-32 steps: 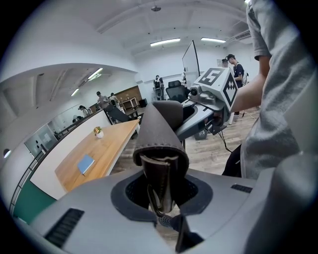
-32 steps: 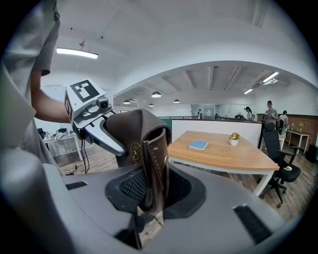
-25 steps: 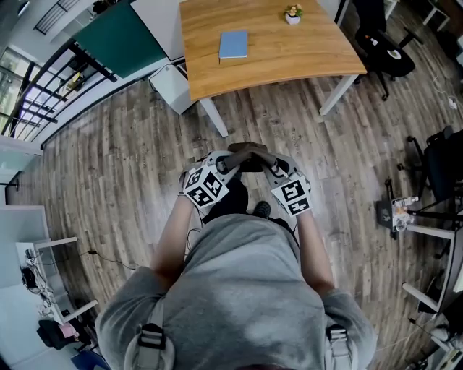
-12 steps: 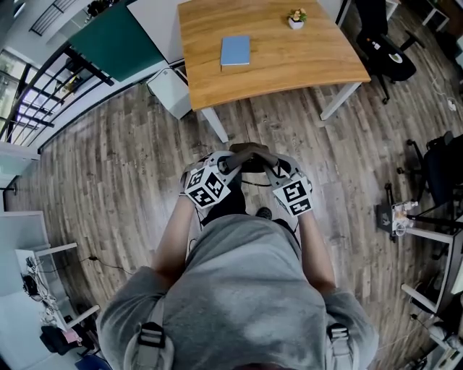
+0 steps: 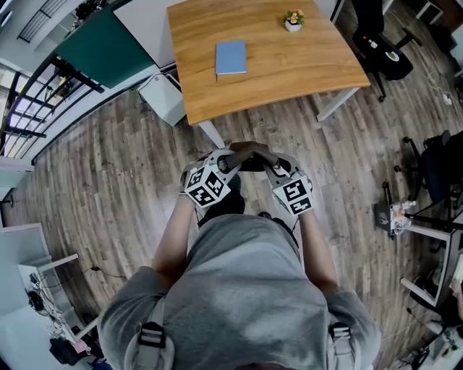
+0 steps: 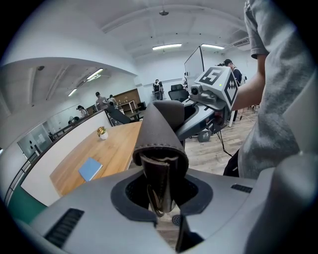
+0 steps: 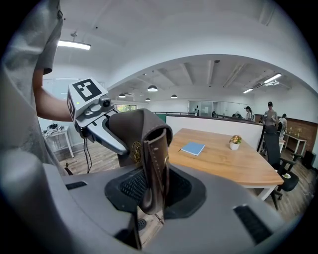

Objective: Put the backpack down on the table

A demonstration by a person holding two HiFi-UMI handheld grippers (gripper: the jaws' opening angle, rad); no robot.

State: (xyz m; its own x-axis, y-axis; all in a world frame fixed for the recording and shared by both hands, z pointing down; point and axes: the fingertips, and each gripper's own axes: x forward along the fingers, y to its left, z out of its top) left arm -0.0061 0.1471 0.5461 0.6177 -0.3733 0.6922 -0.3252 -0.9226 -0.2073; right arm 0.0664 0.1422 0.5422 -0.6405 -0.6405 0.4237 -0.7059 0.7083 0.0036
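Note:
Both grippers carry a dark brown leather backpack by its top handle (image 5: 249,151); the bag's dark body (image 5: 226,202) hangs below, mostly hidden by my arms and torso. My left gripper (image 5: 231,162) is shut on the handle's left end, where the folded strap (image 6: 160,149) sits clamped between its jaws (image 6: 160,194). On the right end my right gripper (image 5: 270,164) is shut too, with the strap (image 7: 155,149) pinched in its jaws (image 7: 151,191). The wooden table (image 5: 289,65) lies ahead, a short way beyond the grippers.
On the table are a blue book (image 5: 231,58) and a small potted plant (image 5: 293,21). A white cabinet (image 5: 163,97) stands by its left leg. Black office chairs (image 5: 383,47) and a stand with gear (image 5: 394,215) are on the right. Wood floor lies between me and the table.
The table has come closer and lower in the head view as I walk toward it. Both grippers keep the same hold on the handle.

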